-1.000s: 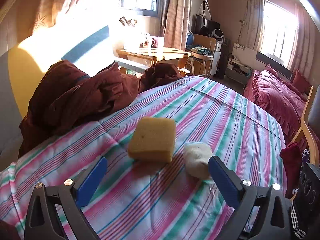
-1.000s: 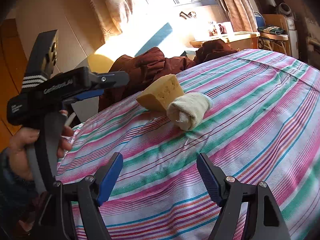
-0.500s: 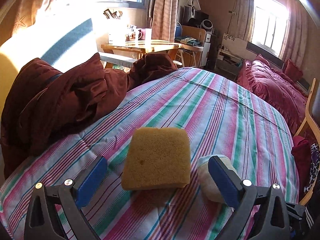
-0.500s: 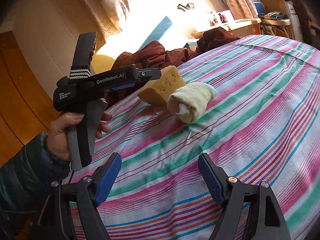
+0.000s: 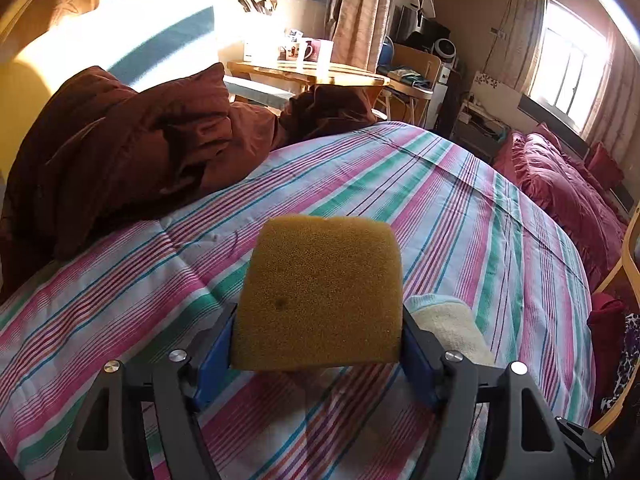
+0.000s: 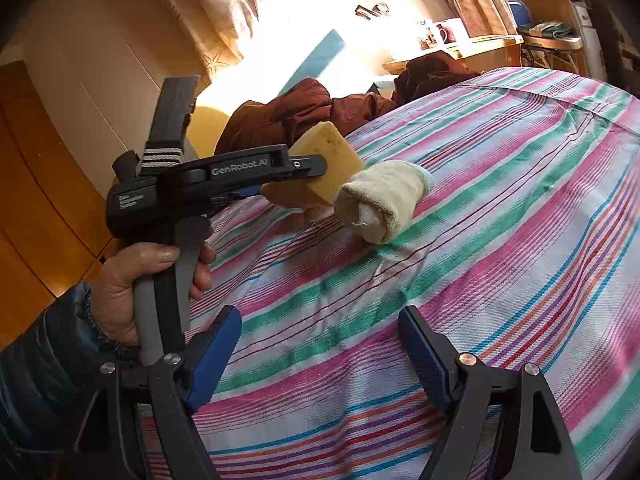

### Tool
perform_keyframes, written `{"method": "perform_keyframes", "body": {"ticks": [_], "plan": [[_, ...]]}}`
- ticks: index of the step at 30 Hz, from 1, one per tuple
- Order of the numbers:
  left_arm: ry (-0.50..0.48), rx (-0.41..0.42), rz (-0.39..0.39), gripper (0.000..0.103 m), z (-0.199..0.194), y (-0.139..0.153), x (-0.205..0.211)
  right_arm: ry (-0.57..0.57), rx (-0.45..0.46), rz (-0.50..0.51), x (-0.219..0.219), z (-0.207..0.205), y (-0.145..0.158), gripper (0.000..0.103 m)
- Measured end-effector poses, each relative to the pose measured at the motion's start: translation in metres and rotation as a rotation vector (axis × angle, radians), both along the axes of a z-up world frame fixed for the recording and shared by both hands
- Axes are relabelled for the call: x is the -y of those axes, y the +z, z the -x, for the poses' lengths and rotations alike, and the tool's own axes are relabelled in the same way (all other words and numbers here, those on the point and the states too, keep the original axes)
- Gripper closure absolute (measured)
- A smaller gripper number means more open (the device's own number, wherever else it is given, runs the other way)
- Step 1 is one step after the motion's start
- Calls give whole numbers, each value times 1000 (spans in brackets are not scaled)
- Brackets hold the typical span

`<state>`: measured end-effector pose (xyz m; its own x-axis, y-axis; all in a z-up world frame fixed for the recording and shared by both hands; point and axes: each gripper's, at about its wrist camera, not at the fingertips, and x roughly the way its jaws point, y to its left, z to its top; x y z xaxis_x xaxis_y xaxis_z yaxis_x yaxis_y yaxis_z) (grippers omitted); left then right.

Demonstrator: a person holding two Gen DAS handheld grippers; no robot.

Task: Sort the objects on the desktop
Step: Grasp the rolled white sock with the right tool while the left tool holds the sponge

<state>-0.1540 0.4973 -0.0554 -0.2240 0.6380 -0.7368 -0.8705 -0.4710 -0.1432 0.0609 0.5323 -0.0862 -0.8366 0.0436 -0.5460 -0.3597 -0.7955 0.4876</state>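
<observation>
A yellow-brown sponge [image 5: 320, 292] fills the gap of my left gripper [image 5: 318, 344], whose blue pads press on its two sides. From the right wrist view the sponge [image 6: 320, 164] hangs just above the striped cloth in the left gripper [image 6: 288, 178], held by a person's hand [image 6: 132, 284]. A rolled cream sock [image 6: 384, 198] lies on the cloth right beside the sponge; the left wrist view shows the sock [image 5: 448, 324] partly behind the right finger. My right gripper [image 6: 320, 356] stands open over the cloth, nearer than the sock, holding nothing.
The striped cloth [image 5: 460, 208] covers a rounded surface. A dark red-brown quilt [image 5: 132, 148] is heaped at its far left. A wooden table with mugs [image 5: 308, 68] stands behind. A red bed [image 5: 568, 196] and a wooden chair edge [image 5: 624, 264] are at the right.
The left gripper moved forward onto the sponge and shut on it, lifting it slightly. The right gripper has stayed open and nearly still.
</observation>
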Motion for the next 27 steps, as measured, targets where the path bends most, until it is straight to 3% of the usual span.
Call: {"method": "perform_keyframes", "body": {"ticks": [5, 11, 18, 22, 27], "plan": [[87, -16, -24, 28, -18, 17, 40, -3, 13, -8, 0, 1, 0, 21], [146, -58, 15, 28, -66, 15, 116, -5, 27, -13, 0, 2, 0, 21], [237, 17, 7, 28, -103, 2, 192, -52, 61, -59, -1, 4, 12, 22], [248, 7, 4, 28, -117, -7, 207, -98, 103, -121, -10, 19, 28, 22], [251, -45, -22, 27, -125, -12, 207, -152, 179, -113, -30, 52, 29, 22]]}}
